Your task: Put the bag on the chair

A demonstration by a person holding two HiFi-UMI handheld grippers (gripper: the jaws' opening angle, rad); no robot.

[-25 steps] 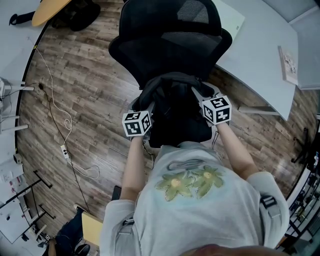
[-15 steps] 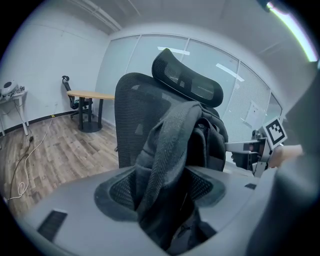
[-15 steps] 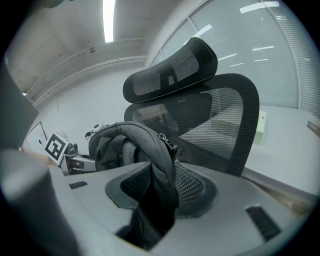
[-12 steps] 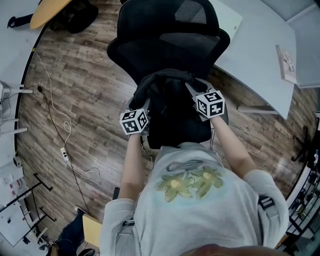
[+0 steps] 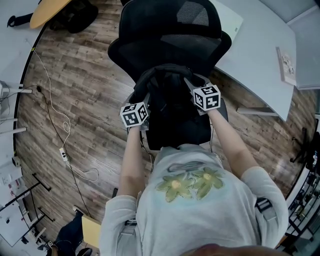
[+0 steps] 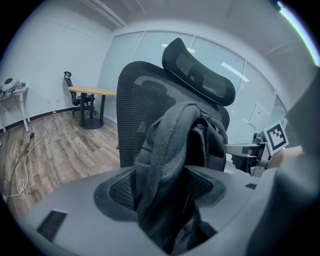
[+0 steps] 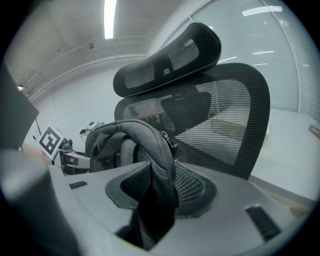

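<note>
A black backpack (image 5: 172, 112) hangs between my two grippers, just in front of the black mesh office chair (image 5: 165, 35). My left gripper (image 5: 145, 98) is shut on a fold of the bag's left side (image 6: 167, 150). The pads of my right gripper (image 5: 188, 83) press on the bag's right strap (image 7: 152, 150). In the left gripper view the chair's backrest (image 6: 142, 110) and headrest (image 6: 197, 67) rise right behind the bag. The chair back (image 7: 225, 115) fills the right gripper view too. The bag's lower part is hidden by the person's arms and body.
A white curved desk (image 5: 260, 50) stands right of the chair, with a framed card (image 5: 288, 62) on it. A white cable (image 5: 60, 120) and power strip (image 5: 64, 151) lie on the wood floor at left. A round wooden table (image 5: 47, 11) stands far left.
Both grippers and the bag have moved a little forward and up toward the chair's seat. The grip on the bag is unchanged.
</note>
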